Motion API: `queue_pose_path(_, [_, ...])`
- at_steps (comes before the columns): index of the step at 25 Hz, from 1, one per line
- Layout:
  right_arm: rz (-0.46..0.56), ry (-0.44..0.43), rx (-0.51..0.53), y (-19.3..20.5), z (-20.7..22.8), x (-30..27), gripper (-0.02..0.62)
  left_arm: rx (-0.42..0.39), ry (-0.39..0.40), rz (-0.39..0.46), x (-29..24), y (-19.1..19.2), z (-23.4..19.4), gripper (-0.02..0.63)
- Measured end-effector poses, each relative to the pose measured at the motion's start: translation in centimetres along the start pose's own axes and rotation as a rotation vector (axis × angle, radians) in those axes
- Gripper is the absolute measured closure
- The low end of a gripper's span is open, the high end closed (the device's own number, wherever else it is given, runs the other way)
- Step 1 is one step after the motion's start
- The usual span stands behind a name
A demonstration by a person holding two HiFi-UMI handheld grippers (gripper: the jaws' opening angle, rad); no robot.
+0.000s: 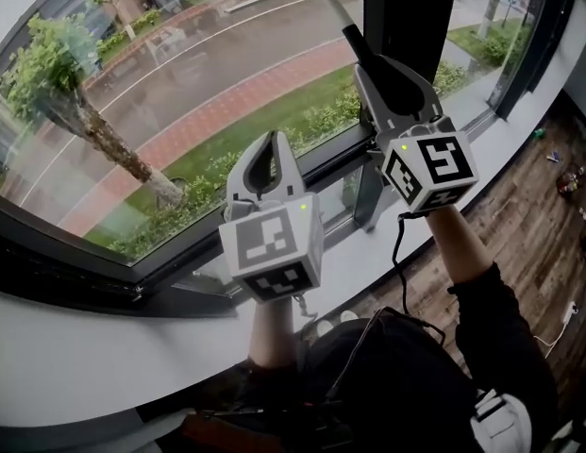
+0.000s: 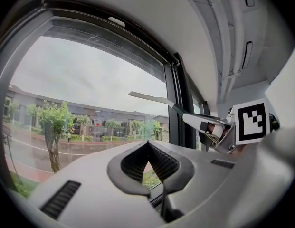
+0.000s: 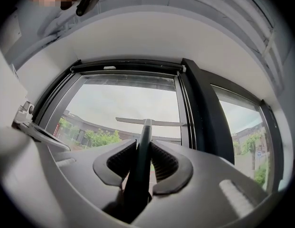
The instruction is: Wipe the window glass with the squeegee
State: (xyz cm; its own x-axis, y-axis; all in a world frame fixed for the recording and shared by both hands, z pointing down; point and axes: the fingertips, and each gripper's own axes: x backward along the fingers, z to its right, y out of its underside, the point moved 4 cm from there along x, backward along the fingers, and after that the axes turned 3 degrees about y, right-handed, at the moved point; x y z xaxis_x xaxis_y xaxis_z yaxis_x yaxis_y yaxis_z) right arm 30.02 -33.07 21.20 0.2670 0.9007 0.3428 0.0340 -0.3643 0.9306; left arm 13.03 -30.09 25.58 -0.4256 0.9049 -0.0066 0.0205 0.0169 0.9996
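right gripper (image 3: pixel 143 145) is clamping the squeegee (image 3: pixel 151 122) at upper centre; its blade is needing flat, even pressure on the window glass (image 3: pixel 114 103). left gripper (image 2: pixel 147 144) is sitting closed, empty.

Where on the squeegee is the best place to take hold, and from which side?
By the squeegee handle, from its tail end and in line with it, as the right hand-held gripper does. The thin blade sits crosswise at the far end and must meet the window glass.

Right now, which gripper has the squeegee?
The right gripper, jaws clamped on the squeegee by its handle; the left gripper is shut with nothing between its jaws.
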Motion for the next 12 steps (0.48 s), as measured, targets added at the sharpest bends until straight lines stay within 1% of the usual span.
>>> queue_pose_path(12, [-0.096,0.006,-0.024,3.7,-0.3,2.3,0.499,0.019,-0.001,-0.079,0.9,3.9,0.1,0.604])
